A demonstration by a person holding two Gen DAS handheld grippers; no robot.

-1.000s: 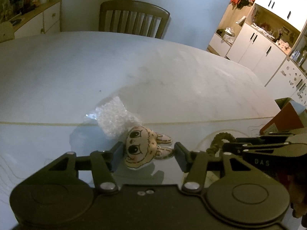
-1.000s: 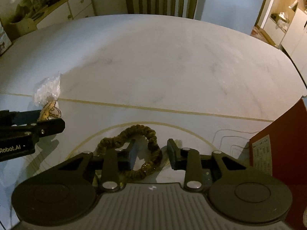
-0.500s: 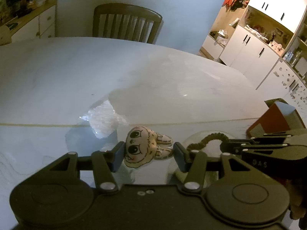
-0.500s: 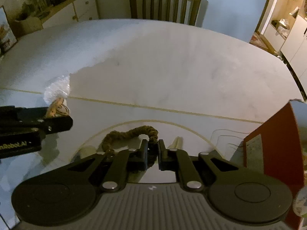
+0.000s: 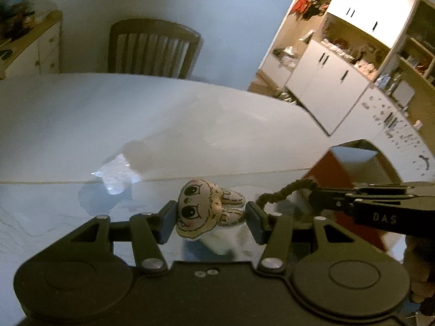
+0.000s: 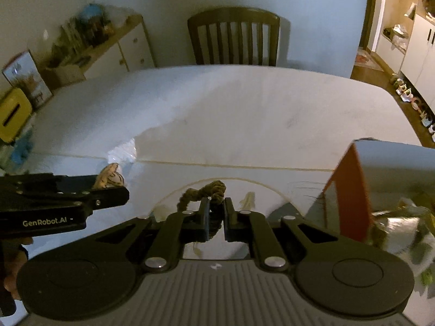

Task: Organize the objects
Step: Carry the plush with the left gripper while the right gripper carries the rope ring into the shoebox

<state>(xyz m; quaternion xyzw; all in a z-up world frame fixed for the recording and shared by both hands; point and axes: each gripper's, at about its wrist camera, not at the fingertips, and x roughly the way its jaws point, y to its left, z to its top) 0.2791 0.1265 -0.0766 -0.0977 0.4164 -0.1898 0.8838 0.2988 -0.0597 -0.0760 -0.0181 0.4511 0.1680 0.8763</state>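
Note:
A cream plush doll (image 5: 199,212) with big black eyes hangs above the table, pinched between the pads of my left gripper (image 5: 210,217). In the right wrist view the doll (image 6: 110,179) peeks over the left gripper (image 6: 119,193) at the left. My right gripper (image 6: 216,212) is shut on a brown fabric scrunchie (image 6: 202,193), which loops up from the closed jaws. From the left wrist view the scrunchie (image 5: 282,191) dangles at the tip of the right gripper (image 5: 312,194). Both grippers are off the white table (image 6: 244,114).
A crinkled clear plastic bag (image 5: 117,174) lies on the table beyond the left gripper. A red box (image 6: 353,190) with an open top stands at the right. A wooden chair (image 6: 233,38) is at the far edge, with cabinets behind.
The right jaws closed on the scrunchie and lifted it off the table. The left gripper rose with the doll, leaving the plastic bag on the table.

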